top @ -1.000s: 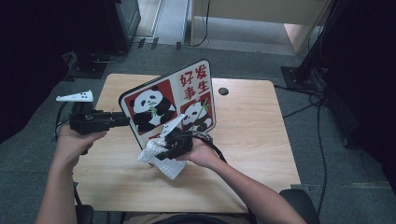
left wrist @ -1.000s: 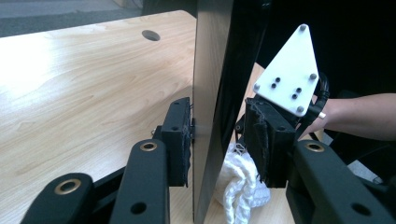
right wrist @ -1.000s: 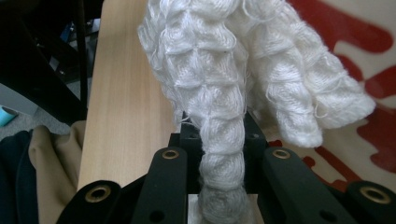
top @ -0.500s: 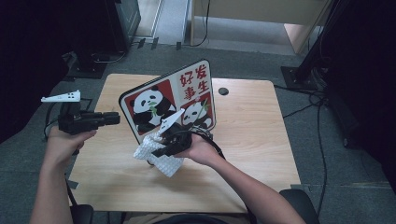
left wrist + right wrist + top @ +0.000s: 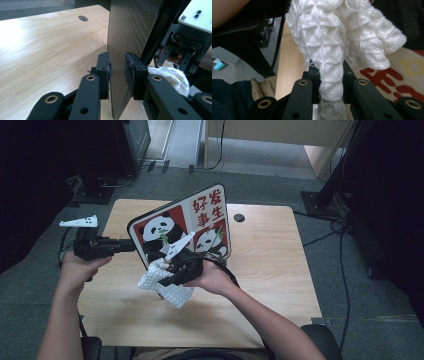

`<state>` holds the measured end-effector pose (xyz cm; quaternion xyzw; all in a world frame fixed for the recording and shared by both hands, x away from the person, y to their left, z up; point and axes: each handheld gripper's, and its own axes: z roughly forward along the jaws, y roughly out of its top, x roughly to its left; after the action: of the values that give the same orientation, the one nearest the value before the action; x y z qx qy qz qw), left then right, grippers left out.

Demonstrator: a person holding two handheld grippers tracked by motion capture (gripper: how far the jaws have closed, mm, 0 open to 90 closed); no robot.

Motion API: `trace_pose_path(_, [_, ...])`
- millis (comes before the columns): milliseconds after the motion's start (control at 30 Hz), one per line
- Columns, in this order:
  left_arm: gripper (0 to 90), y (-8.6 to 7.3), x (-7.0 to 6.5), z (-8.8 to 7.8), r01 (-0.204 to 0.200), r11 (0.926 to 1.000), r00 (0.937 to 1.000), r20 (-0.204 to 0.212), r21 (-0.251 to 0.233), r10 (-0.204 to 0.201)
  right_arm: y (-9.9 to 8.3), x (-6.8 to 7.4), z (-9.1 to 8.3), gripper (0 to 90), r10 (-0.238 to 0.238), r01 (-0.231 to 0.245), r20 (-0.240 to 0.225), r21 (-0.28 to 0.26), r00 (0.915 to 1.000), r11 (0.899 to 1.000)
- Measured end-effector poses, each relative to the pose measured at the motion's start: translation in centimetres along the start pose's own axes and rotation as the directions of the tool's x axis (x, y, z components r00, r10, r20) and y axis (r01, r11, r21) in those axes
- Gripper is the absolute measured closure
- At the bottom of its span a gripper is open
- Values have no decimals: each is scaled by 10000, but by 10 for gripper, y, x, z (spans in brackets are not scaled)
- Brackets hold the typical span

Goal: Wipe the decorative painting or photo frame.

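A light wooden table (image 5: 280,270) stands on grey carpet, seen from above, with a small round cable hole (image 5: 239,217) near its far edge. A person's two forearms reach in from the near side, each hand holding a black two-jaw gripper.

Tilted up over the middle of the table is a flat rectangular board (image 5: 182,227) with rounded corners. Its printed face shows two cartoon pandas on red panels, each with a green sprig, and a cream panel at the upper right bearing four red Chinese characters, 好发 above 事生. In the left gripper view the board's back is a dark wood-grain surface, standing nearly on edge above the tabletop.

The left gripper (image 5: 117,72) has just been closing, and its padded jaws now clamp the board's edge from both sides, holding it up at the board's left side in the high view.

A white knitted cloth (image 5: 165,285) with a waffle texture hangs bunched in front of the board's lower edge, above the table's near half. The right gripper (image 5: 331,75) is clenched on it: in the right gripper view a thick fold of cloth runs straight down between the jaws, with red printing of the board visible just behind.
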<state>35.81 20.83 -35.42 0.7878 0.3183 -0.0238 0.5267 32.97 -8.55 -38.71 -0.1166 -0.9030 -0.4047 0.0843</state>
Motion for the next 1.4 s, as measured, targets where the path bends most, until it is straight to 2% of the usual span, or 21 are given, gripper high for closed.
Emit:
trace_pose_path(167, [738, 3, 2, 1, 10, 10000, 10000, 75, -72, -10, 9, 3, -2, 774, 54, -55, -101, -86, 9999, 9999])
trace_pose_path(533, [760, 7, 8, 4, 43, 9999, 9994, 330, -158, -38, 36, 6, -5, 774, -197, 191, -234, -227, 9995, 9996])
trace_pose_path(667, [760, 5, 11, 4, 119, 9999, 9998, 148, -82, -117, 48, 8, -5, 773, -329, 323, -296, -227, 9990, 9992])
trace_pose_path(800, [760, 6, 11, 2, 156, 9997, 9998, 154, -169, -153, 61, 10, -5, 773, -462, 452, -377, -274, 9982, 9986])
trace_pose_path(1067, [752, 6, 14, -1, 347, 9994, 9993, 155, -49, -346, 83, 12, -8, 774, -694, 677, -401, -438, 9968, 9967])
trace_pose_path(1200, [753, 6, 14, -4, 281, 9996, 9996, 45, 59, -281, 93, 11, -7, 774, -737, 719, -442, -410, 9963, 9966])
trace_pose_path(1400, [753, 6, 15, -9, 310, 9995, 9995, -28, -59, -310, 111, 15, -4, 773, -1033, 1012, -487, -448, 9935, 9939])
